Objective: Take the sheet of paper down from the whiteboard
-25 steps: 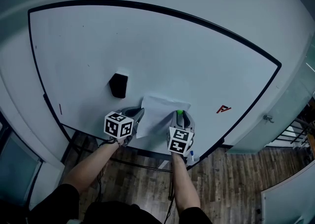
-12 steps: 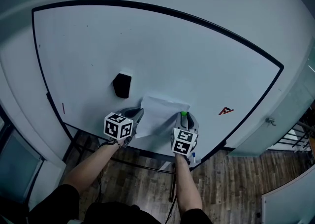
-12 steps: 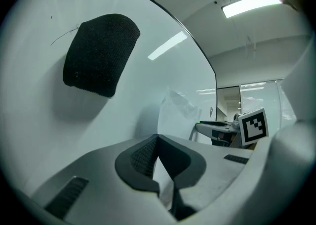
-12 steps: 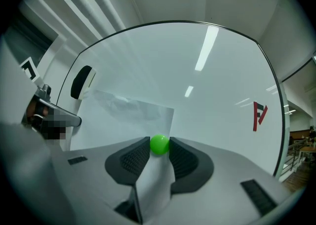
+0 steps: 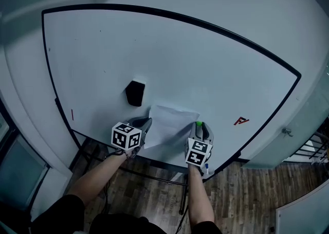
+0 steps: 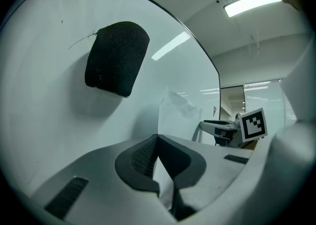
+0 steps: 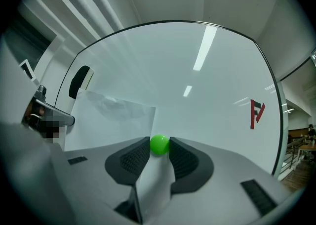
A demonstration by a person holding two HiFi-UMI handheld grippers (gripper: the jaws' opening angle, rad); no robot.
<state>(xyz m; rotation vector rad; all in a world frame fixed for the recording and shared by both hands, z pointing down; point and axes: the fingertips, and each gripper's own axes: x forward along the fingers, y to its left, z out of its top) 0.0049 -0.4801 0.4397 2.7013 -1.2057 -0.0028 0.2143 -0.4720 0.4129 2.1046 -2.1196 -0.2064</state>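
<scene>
The whiteboard [image 5: 205,58] fills most of the head view, upright on the wall, and nearly bare. Low on it, towards the bottom edge, lies the sheet of paper [image 5: 172,119], flat against the board with its upper edge a little crumpled; it has not come down yet.

The person has one tool at each lower side of the sheet, which looks like a way to keep it from swinging or dropping once it is let go. The left tongs [image 6: 157,144] are clenched on the sheet's left edge, the paper running straight between the pads, so that side is already secured. The right tongs [image 5: 199,126] are closed at the sheet's right edge on a small green magnet [image 7: 159,144], with a strip of the paper also lying in the gap behind it (the magnet appears to be what pins the sheet to the board). Gripping it there suggests the step in hand is to pull the magnet off while the left side steadies the paper.

A black eraser [image 5: 135,93] sticks to the board just up and left of the sheet, apart from it. A small red mark [image 5: 240,121] sits well to the right, not involved
</scene>
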